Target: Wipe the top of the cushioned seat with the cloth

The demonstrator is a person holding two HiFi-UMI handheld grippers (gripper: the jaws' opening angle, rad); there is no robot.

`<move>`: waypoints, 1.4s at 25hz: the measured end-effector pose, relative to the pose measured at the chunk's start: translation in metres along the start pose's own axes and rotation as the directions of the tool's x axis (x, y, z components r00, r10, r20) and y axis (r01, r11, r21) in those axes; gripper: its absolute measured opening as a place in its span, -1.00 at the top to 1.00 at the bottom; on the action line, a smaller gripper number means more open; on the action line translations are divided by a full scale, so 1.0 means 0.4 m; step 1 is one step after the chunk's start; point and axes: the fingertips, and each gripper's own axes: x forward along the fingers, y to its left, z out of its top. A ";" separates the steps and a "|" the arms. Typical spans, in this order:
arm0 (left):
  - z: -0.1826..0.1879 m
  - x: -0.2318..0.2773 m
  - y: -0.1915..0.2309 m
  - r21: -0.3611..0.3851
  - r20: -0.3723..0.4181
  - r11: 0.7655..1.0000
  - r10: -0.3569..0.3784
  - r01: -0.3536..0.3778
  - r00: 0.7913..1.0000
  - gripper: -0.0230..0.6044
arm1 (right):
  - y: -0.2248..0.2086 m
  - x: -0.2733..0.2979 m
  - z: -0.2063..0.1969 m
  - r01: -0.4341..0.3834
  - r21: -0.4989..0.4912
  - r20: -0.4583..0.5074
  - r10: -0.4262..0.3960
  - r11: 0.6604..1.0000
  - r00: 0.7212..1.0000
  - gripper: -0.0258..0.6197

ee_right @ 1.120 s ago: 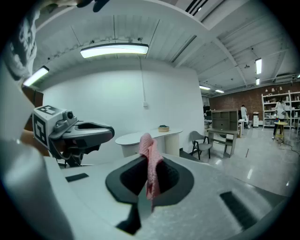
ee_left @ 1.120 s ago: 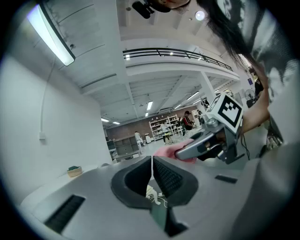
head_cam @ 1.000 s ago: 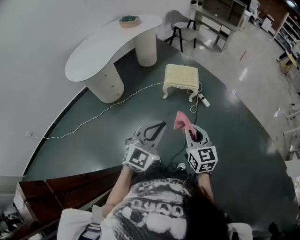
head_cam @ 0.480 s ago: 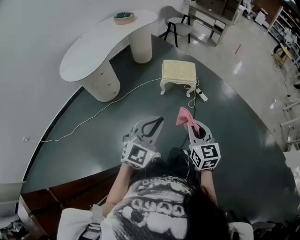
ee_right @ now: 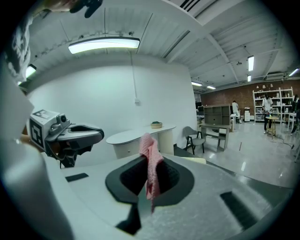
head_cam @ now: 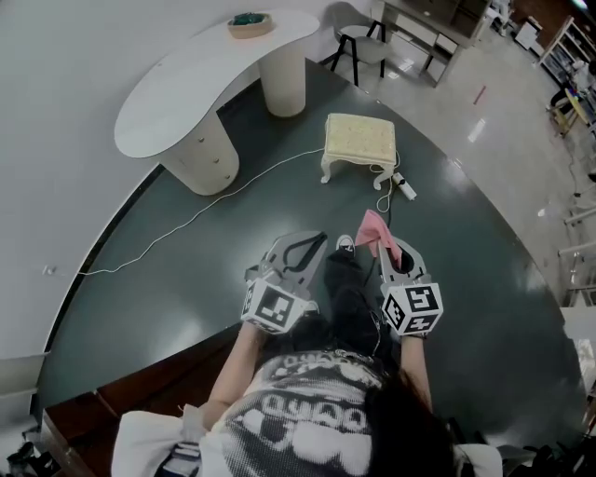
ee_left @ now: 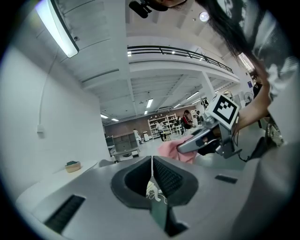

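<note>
The cushioned seat (head_cam: 359, 136) is a small cream stool with a pale yellow top, standing on the dark floor well ahead of me; a sliver of it (ee_left: 152, 189) shows between the left jaws. My right gripper (head_cam: 385, 241) is shut on a pink cloth (head_cam: 375, 230), which hangs from the jaw tips (ee_right: 150, 164). My left gripper (head_cam: 319, 242) is shut and holds nothing (ee_left: 152, 165). Both grippers are held close to my body, far short of the seat. A shoe tip (head_cam: 344, 244) shows between them.
A white kidney-shaped table (head_cam: 209, 71) with a bowl (head_cam: 248, 22) stands at the back left. A white cable (head_cam: 200, 213) and a power strip (head_cam: 405, 190) lie on the floor by the seat. A chair (head_cam: 361, 39) and shelving (head_cam: 424, 33) are farther back.
I have stepped forward a little; a shoe tip now shows between the grippers. Both grippers stay shut and level, the cloth still held in the right one.
</note>
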 end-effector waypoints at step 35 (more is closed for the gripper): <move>-0.001 0.855 0.409 0.076 -0.090 0.996 -0.047 0.054 0.995 0.89 | -0.669 0.677 0.121 -0.057 0.094 -0.108 0.067 0.994 0.992 0.89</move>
